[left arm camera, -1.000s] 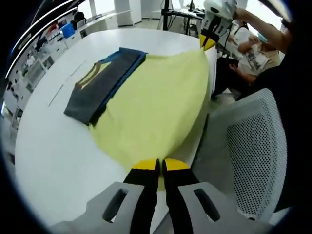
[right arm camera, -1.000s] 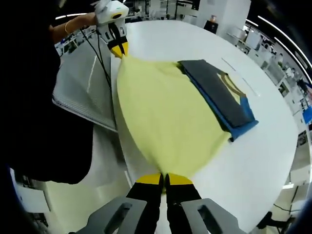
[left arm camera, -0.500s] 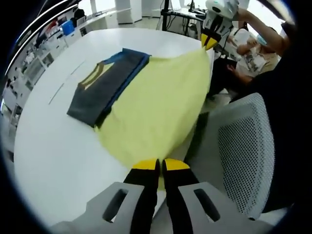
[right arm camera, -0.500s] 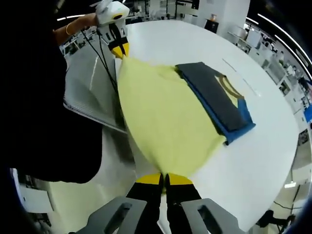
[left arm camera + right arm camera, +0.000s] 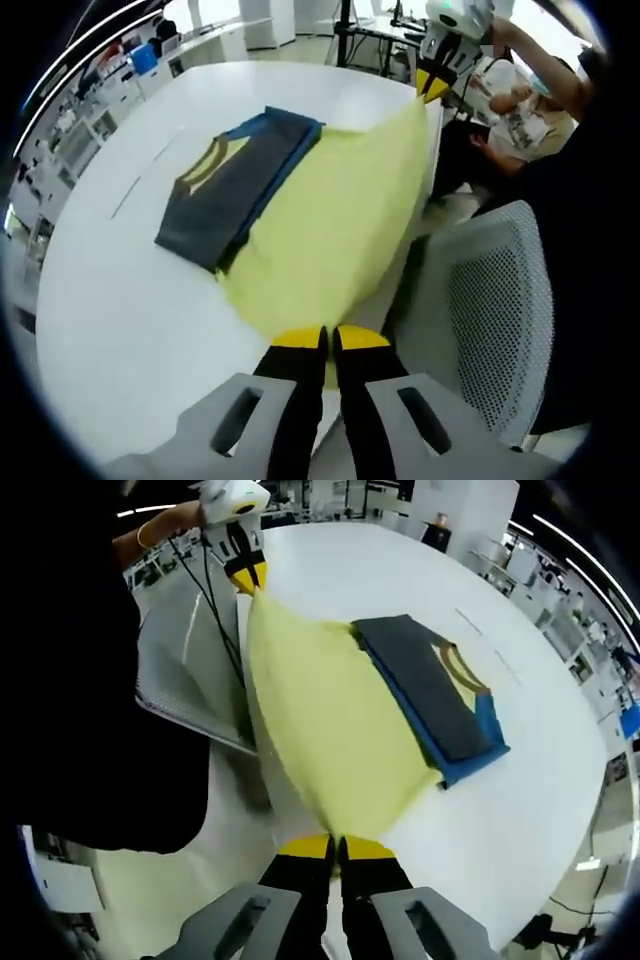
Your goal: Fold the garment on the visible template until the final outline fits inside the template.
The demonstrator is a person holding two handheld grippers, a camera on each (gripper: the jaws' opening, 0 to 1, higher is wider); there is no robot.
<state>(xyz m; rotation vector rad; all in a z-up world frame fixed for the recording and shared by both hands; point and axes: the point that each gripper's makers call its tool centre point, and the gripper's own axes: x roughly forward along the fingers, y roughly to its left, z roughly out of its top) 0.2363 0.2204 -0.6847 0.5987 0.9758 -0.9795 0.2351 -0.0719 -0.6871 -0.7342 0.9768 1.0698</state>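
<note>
Both grippers clenched on the yellow garment (image 5: 330, 230): left gripper (image 5: 328, 345) and right gripper (image 5: 337, 847) each pinch a corner. Cloth spans the white counter (image 5: 130, 300) near edge, beside a folded dark garment (image 5: 235, 185). Likely light, limp, sags mid-span; hold corners, keep taut.

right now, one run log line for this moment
left gripper: shut on yellow hem | right gripper: shut on yellow hem | yellow garment: lifted taut | table
</note>
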